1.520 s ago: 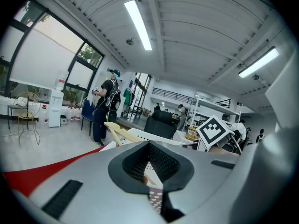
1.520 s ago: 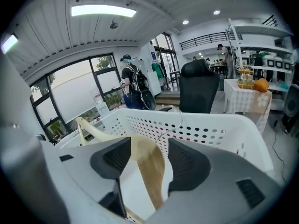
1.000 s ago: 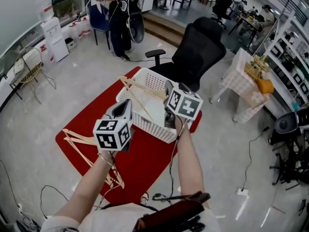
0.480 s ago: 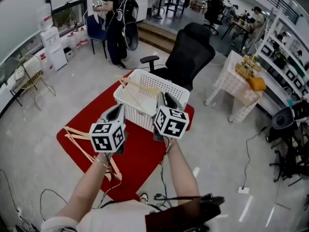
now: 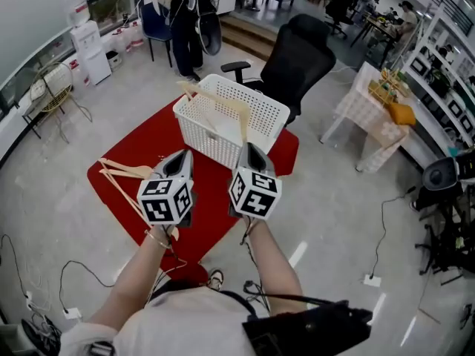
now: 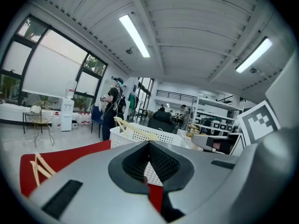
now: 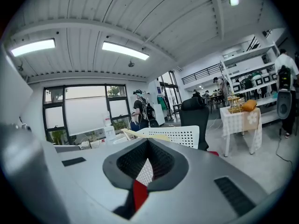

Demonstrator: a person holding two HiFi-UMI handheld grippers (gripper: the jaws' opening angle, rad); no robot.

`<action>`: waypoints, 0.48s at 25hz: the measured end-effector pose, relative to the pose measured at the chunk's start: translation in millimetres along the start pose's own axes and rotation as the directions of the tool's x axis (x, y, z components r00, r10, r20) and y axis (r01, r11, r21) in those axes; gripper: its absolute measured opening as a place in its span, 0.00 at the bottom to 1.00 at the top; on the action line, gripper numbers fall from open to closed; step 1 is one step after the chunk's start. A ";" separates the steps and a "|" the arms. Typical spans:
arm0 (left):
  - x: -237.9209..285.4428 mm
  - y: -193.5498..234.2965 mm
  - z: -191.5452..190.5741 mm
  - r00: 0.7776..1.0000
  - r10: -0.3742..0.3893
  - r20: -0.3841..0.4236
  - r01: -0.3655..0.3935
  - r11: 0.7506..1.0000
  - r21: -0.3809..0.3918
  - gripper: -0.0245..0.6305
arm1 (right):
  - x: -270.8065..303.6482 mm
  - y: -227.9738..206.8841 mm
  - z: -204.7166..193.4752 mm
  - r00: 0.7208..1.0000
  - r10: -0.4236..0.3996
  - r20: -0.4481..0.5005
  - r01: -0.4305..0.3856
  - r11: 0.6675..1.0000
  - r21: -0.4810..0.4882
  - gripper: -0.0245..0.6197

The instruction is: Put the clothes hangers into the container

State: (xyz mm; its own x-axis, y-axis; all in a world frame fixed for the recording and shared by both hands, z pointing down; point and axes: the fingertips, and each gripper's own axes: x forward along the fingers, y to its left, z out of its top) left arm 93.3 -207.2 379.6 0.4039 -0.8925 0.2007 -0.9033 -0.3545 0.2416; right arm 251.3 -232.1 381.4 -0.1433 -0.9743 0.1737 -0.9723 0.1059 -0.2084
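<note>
A loose pile of wooden clothes hangers (image 5: 122, 175) lies flat at the left corner of the red table (image 5: 148, 143). Their arms overlap, so I cannot count them. More pale stowed hangers (image 5: 223, 110) rest inside the white perforated basket (image 5: 204, 139), which stands at the table's far corner. One hanger end pokes up above the basket's rim. The pile and the basket are well apart.

Both tools hover over the near half of the table, side by side and pointing toward the basket. The left tool (image 5: 180, 162) has its jaws pressed together on nothing; its own view shows only basket mesh and red table through the sliver between the pads. The right tool (image 5: 250, 154) has just been closing its jaws, and they now meet with nothing between them. A black office chair (image 5: 297, 58) stands beyond the far edge.

I judge that some hangers are in and the pile at the left corner remains, so the step in hand is to fetch the next one. To do it well, I would:

- spread the left tool's jaws before it reaches the pile
- come in low along the table's left edge
- pinch a single hanger near its neck, where the arms meet, so the others do not drag along
- lift it clear of the pile before carrying it across
- lower it lengthwise beside the hangers already inside, so the ends do not catch on the rim
</note>
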 end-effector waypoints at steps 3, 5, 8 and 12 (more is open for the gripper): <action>-11.0 -8.5 -15.6 1.000 0.029 -0.011 -0.029 1.000 0.000 0.04 | -12.8 4.6 -15.7 0.999 0.044 -0.016 -0.043 0.998 0.038 0.06; -21.0 -10.9 -24.8 0.999 0.043 -0.016 -0.043 0.999 -0.002 0.04 | -23.0 7.6 -27.4 0.998 0.058 -0.027 -0.056 0.996 0.067 0.06; -37.6 -7.5 -33.8 0.998 0.054 -0.019 -0.054 0.999 -0.010 0.04 | -40.0 14.6 -42.9 0.997 0.065 -0.044 -0.061 0.993 0.100 0.06; -40.2 -5.0 -30.7 0.999 0.046 -0.013 -0.046 0.999 -0.010 0.04 | -47.3 17.4 -46.2 0.997 0.062 -0.053 -0.056 0.993 0.107 0.06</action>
State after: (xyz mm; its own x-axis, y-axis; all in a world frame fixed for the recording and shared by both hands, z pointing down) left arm 86.0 -161.0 399.4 0.3640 -0.9042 0.2233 -0.9193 -0.3104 0.2418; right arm 232.7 -175.0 414.0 -0.2124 -0.9541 0.2113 -0.9375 0.1380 -0.3193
